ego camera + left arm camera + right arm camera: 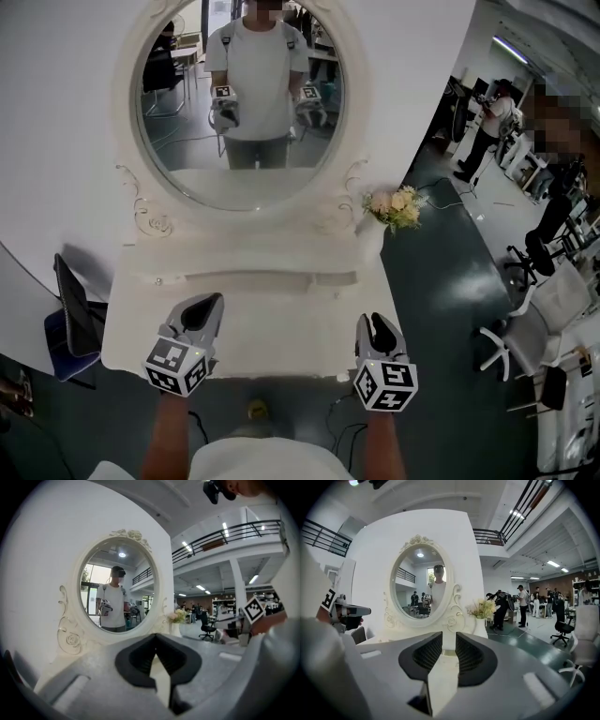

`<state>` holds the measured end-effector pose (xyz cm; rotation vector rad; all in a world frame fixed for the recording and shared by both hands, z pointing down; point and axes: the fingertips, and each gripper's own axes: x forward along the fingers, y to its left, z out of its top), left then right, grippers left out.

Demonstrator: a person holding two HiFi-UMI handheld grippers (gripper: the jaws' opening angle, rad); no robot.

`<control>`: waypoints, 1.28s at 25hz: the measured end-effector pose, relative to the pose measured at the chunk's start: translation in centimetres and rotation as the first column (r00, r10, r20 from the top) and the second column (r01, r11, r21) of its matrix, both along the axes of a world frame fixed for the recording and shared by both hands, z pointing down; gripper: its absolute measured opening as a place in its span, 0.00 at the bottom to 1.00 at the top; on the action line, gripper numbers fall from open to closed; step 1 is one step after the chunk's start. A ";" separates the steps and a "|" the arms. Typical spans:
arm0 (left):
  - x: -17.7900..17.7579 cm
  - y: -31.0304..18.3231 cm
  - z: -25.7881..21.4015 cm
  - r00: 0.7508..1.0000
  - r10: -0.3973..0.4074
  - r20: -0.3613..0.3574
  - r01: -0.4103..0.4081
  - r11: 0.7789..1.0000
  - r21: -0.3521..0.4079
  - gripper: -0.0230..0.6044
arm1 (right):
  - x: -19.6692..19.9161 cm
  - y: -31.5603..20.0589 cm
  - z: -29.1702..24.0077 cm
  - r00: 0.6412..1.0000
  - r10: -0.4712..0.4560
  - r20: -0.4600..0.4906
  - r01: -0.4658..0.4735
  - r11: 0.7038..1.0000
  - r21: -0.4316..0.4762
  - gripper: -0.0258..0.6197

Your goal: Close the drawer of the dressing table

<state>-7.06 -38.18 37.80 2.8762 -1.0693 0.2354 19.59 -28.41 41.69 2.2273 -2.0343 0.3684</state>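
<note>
Probably to reach its drawer, both hover at the dressing table's front edge. Left gripper is closed, right gripper parted, both empty.

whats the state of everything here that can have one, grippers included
left gripper: jaws together, empty
right gripper: jaws apart, empty
drawer: cannot tell, front not clearly in view
mirror: upright, intact
flowers: upright in a vase
</note>
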 end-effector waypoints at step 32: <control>6.4 -10.4 8.8 0.998 0.029 0.064 -0.021 0.992 -0.122 0.03 | 4.0 -11.4 9.5 0.997 -0.047 0.057 0.056 0.986 -0.156 0.15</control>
